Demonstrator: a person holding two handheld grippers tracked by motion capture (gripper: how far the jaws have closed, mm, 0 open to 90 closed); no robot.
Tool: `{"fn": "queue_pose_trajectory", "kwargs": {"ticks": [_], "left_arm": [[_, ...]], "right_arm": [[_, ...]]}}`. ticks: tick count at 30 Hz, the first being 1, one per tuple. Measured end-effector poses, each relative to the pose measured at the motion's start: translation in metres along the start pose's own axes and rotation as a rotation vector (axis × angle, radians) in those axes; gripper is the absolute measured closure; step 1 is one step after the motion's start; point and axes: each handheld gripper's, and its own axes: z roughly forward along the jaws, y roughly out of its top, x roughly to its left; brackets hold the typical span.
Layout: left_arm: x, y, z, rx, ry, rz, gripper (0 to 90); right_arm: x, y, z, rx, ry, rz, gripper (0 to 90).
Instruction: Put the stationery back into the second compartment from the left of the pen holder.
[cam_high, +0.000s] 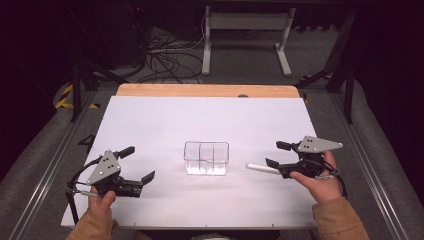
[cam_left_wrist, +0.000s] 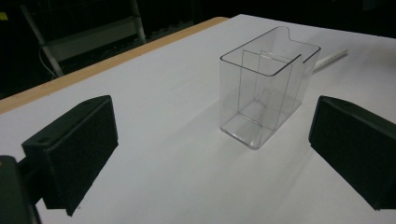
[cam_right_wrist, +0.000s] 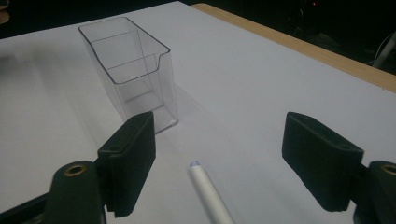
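A clear plastic container (cam_high: 206, 158) with inner dividers stands upright in the middle of the white table top. It is empty in the left gripper view (cam_left_wrist: 266, 88) and in the right gripper view (cam_right_wrist: 130, 70). A white pen (cam_high: 262, 168) lies flat to its right, pointing at the container. My right gripper (cam_high: 275, 154) hovers over the pen's near end. The jaws stand wide on either side of the pen (cam_right_wrist: 210, 193) and neither pad touches it. My left gripper (cam_high: 140, 163) is open at the table's left front, aimed at the container with nothing between its jaws (cam_left_wrist: 212, 121).
A white sheet (cam_high: 165, 120) covers the table, with a wooden strip (cam_high: 205, 90) along its far edge. Beyond the table are a white desk frame (cam_high: 245, 30) and loose cables (cam_high: 165, 60) on the floor. Metal rails run along both sides.
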Motion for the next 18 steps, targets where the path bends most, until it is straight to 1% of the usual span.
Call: {"fn": "queue_pose_trajectory", "kwargs": {"ticks": [4, 7, 11, 13, 14, 18], "left_arm": [[0.0, -0.001, 0.0, 0.008, -0.004, 0.004, 2.1], [-0.001, -0.001, 0.0, 0.005, 0.003, 0.007, 2.1], [-0.001, -0.002, 0.0, 0.007, 0.003, 0.007, 2.1], [-0.002, -0.002, 0.0, 0.01, 0.001, 0.005, 2.1], [-0.002, -0.002, 0.0, 0.01, 0.003, 0.01, 2.1], [-0.002, -0.001, 0.0, 0.013, 0.005, 0.012, 2.1]], "right_arm": [[-0.004, 0.002, 0.005, 0.008, -0.003, 0.006, 26.8], [-0.007, 0.003, 0.007, 0.016, -0.006, -0.002, 26.2], [-0.01, 0.003, 0.011, 0.022, 0.008, 0.016, 23.0], [-0.011, 0.003, 0.013, 0.032, 0.007, 0.02, 22.9], [-0.011, 0.003, 0.013, 0.037, 0.003, 0.021, 22.8], [-0.013, 0.006, 0.013, 0.061, -0.002, -0.001, 22.1]]}}
